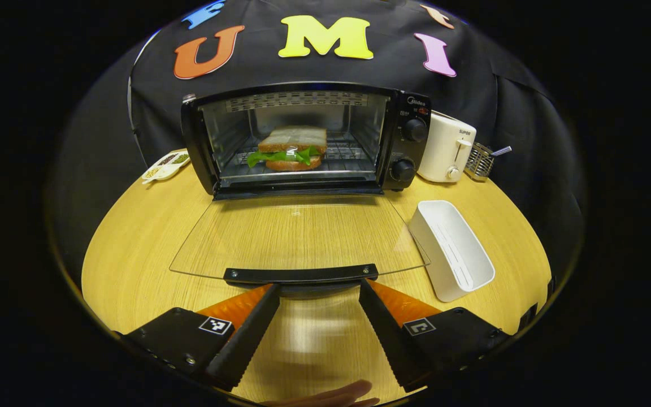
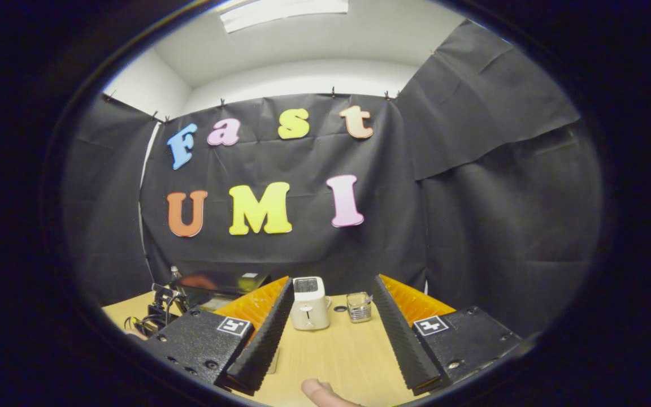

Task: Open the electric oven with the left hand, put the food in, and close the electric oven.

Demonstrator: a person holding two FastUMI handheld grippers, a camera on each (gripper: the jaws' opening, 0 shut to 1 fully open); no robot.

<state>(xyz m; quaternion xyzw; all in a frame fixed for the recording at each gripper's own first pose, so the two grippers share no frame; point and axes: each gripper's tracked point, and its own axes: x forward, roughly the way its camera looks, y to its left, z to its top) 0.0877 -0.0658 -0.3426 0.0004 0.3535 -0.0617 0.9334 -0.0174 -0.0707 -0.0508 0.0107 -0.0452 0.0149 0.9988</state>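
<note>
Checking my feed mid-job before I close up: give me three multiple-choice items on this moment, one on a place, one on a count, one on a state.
1. Where is the sandwich?
A. in the white tray
B. on the rack inside the electric oven
C. on the tabletop by the toaster

2. How many round knobs show on the oven's control panel?
A. one
B. two
C. four

3. What state is the oven's glass door in?
A. folded down flat, open
B. shut
C. half raised

Answers:
1 B, the sandwich sits on the wire rack in the oven cavity.
2 B, one knob sits above the other.
3 A, the door lies level over the table, its handle near the open left gripper.
</note>
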